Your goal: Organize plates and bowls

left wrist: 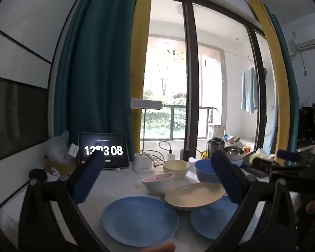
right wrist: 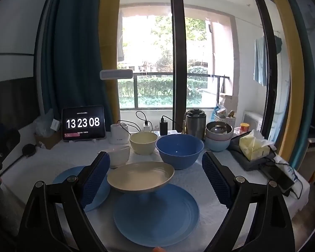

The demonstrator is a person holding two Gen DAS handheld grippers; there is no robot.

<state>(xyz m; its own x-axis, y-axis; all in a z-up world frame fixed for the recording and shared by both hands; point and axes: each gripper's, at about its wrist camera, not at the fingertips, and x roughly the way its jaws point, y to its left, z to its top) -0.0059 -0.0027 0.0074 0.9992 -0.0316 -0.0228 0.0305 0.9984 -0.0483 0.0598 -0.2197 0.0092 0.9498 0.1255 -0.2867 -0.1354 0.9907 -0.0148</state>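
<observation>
On the white-clothed table, a cream plate (left wrist: 194,195) (right wrist: 140,176) rests over the far edge of a blue plate (left wrist: 214,220) (right wrist: 156,214). A second blue plate (left wrist: 139,220) (right wrist: 67,176) lies to its left. Behind them stand a white bowl with a pink inside (left wrist: 157,183) (right wrist: 119,155), a cream bowl (left wrist: 175,168) (right wrist: 142,142) and a large blue bowl (left wrist: 205,170) (right wrist: 179,149). Stacked bowls (right wrist: 218,134) sit at the back right. My left gripper (left wrist: 157,157) and right gripper (right wrist: 155,157) both hover open above the plates, with nothing between their fingers.
A tablet clock (right wrist: 83,124) stands at the back left beside a cardboard box (right wrist: 48,139). A white lamp base (right wrist: 119,135), chargers with cables and a steel jug (right wrist: 195,124) line the window side. A tissue pack (right wrist: 254,146) and a phone (right wrist: 277,176) lie at the right.
</observation>
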